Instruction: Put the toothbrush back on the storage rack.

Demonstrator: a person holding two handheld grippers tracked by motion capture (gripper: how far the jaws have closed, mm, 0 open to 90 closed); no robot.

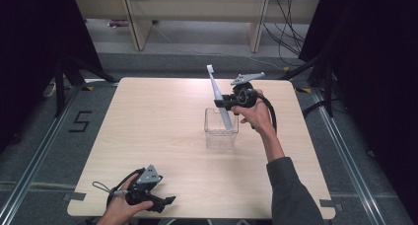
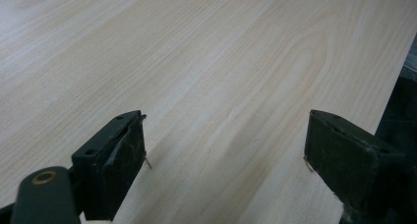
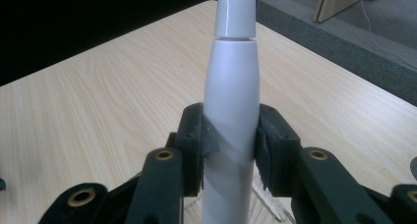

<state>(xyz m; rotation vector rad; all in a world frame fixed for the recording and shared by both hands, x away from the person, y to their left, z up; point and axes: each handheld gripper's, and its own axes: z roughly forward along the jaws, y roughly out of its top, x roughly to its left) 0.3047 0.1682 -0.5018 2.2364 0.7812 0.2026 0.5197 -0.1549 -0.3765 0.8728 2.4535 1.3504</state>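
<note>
Between the spread jaws of the left gripper and ahead of them lies only bare table, so the way forward is free. The right gripper has its jaws closed on a white toothbrush, leaving no gap between them. Just below it a clear box blocks the way down; beside it the table is bare.
</note>
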